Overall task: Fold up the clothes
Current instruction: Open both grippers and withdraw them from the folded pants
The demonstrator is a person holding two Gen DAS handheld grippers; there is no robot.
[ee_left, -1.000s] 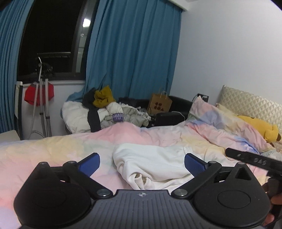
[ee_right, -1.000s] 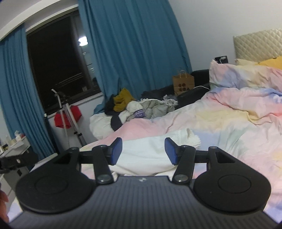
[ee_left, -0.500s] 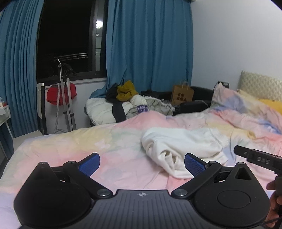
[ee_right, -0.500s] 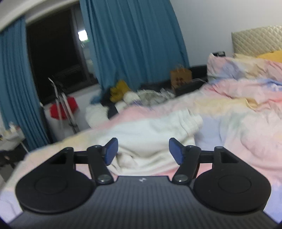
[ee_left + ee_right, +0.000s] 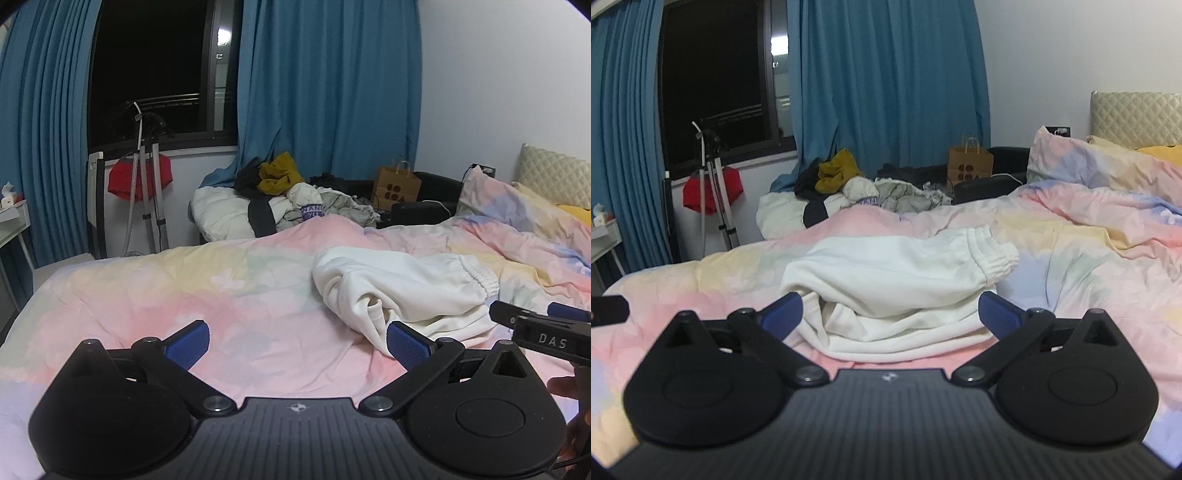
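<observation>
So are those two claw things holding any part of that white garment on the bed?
No, nothing is held. Left gripper and right gripper are open, short of the white garment.

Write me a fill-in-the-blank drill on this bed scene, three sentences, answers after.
1. The crumpled garment on the pastel duvet is ____ in colour.
2. The curtains beside the dark window are ____.
3. The right hand-held gripper has its jaws ____, the garment's near edge showing between them.

Missing words: white; blue; open
</observation>
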